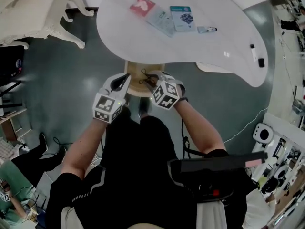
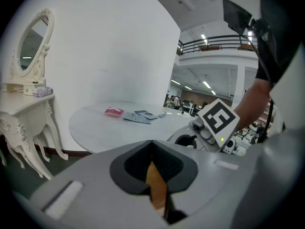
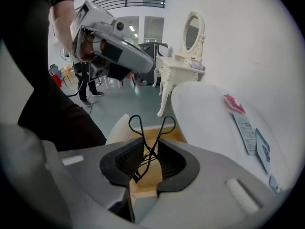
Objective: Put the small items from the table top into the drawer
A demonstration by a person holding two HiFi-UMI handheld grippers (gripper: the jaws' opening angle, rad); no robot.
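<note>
Over drawer: R tool pinching black curler; L tool pressed together.

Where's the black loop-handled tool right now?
The black loop-handled tool is clamped in the right gripper, at the head view's centre. It hangs over the open wooden drawer at the white table's near edge, beside the left gripper.

Table top: row of packets at the far side, pen near the right end. Drawer projects below the near edge. Left gripper and right gripper sit side by side above it, with an eyelash curler between the right jaws.
</note>
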